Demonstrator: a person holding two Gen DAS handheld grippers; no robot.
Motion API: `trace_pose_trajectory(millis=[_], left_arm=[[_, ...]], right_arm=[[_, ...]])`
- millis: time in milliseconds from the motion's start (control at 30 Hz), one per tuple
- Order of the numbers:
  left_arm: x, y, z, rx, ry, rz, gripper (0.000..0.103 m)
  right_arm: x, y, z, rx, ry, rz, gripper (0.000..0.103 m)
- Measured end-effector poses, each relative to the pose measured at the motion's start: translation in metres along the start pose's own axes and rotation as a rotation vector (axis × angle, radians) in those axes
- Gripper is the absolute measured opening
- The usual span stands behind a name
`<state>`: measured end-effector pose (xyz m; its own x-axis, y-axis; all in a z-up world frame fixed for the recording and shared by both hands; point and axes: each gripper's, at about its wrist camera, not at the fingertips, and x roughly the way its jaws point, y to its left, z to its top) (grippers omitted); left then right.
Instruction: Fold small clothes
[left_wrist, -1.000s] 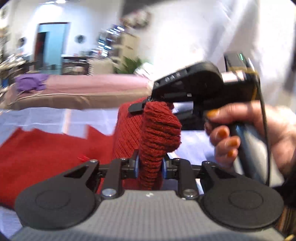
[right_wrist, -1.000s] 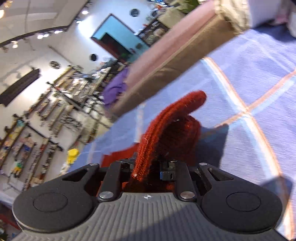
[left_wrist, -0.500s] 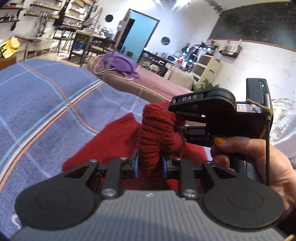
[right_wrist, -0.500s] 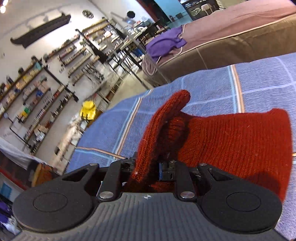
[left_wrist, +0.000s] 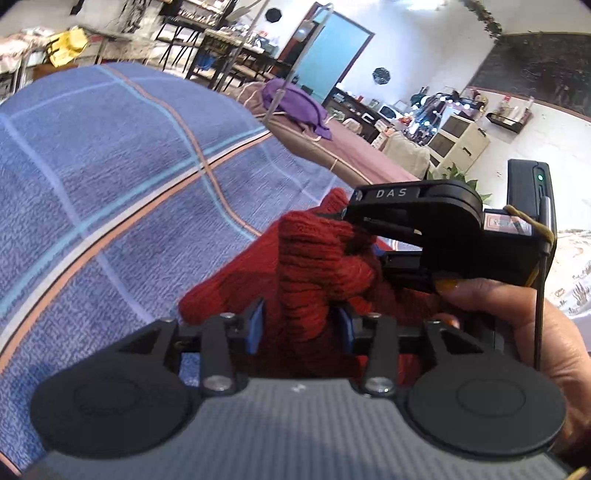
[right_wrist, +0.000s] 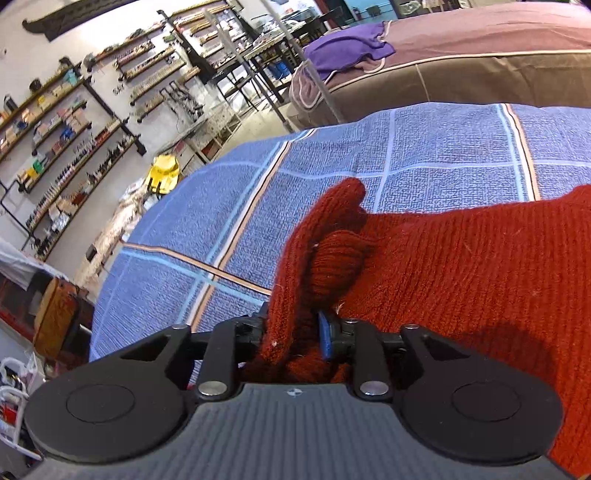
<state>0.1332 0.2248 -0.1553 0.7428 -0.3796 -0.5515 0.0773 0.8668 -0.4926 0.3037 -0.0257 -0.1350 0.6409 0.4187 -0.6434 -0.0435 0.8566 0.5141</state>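
A small red knitted garment (right_wrist: 461, 266) lies on a blue checked blanket (right_wrist: 332, 155). My left gripper (left_wrist: 301, 325) is shut on a bunched edge of the red garment (left_wrist: 314, 266). My right gripper (right_wrist: 295, 332) is shut on another bunched part of it, with a fold standing up between the fingers. In the left wrist view the right gripper's black body sits just right of the bunch, with the person's hand (left_wrist: 517, 325) on it. The two grippers are close together over the garment.
The blue blanket (left_wrist: 110, 184) spreads left and ahead. A brown and pink bed (right_wrist: 480, 62) with a purple cloth (right_wrist: 347, 48) on it stands beyond. Shelves of goods (right_wrist: 74, 122) line the left wall, and a yellow bag (right_wrist: 164, 173) lies on the floor.
Both grippers have swung round and down over the blanket while holding the garment. The red cloth now lies lower and flatter to the right of the right gripper.
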Motion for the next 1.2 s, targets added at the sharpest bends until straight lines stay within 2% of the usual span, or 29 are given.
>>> trace_pose_trajectory(millis=[67,100,133,167,267,367,567,600,667,700,767,933,1067,1200], left_arm=[[0.001,0.002,0.0,-0.004,0.011,0.021,0.05],[0.002,0.003,0.0,-0.007,0.016,0.037,0.053],[0.003,0.005,0.001,-0.015,0.023,0.052,0.063],[0.003,0.008,0.001,-0.026,0.031,0.064,0.07],[0.001,0.013,0.004,-0.05,0.034,0.066,0.077],[-0.002,0.017,0.006,-0.042,0.031,0.094,0.085],[-0.01,0.019,0.008,-0.077,0.043,0.112,0.088],[-0.014,0.018,0.008,-0.086,0.042,0.101,0.09],[-0.025,0.019,0.005,-0.124,0.023,0.06,0.103],[-0.032,0.021,0.002,-0.156,0.008,0.04,0.103],[-0.038,0.026,-0.005,-0.218,0.002,-0.011,0.103],[-0.017,0.031,-0.022,-0.302,0.093,-0.085,0.103],[0.019,0.037,-0.027,-0.392,0.1,-0.155,0.103],[0.064,0.046,-0.023,-0.466,0.128,-0.178,0.103]], right_arm=[[0.003,0.001,0.0,-0.009,0.015,0.013,0.068],[0.002,0.003,0.001,-0.026,0.026,0.029,0.082],[0.001,0.005,0.002,-0.044,0.032,0.038,0.091],[0.001,0.008,0.004,-0.06,0.038,0.036,0.094],[-0.016,0.003,0.003,-0.039,-0.003,0.063,0.103],[-0.047,-0.014,0.003,0.03,-0.09,0.076,0.103],[-0.107,-0.048,-0.006,0.074,-0.224,0.024,0.103],[-0.117,-0.056,-0.01,0.089,-0.25,0.006,0.103],[-0.132,-0.072,-0.02,0.133,-0.291,-0.021,0.103],[-0.139,-0.081,-0.026,0.157,-0.301,-0.033,0.103],[-0.144,-0.099,-0.039,0.208,-0.297,-0.059,0.103],[-0.145,-0.141,-0.072,0.357,-0.238,-0.071,0.103],[-0.135,-0.152,-0.086,0.434,-0.208,0.059,0.103],[-0.118,-0.154,-0.086,0.494,-0.183,0.163,0.103]])
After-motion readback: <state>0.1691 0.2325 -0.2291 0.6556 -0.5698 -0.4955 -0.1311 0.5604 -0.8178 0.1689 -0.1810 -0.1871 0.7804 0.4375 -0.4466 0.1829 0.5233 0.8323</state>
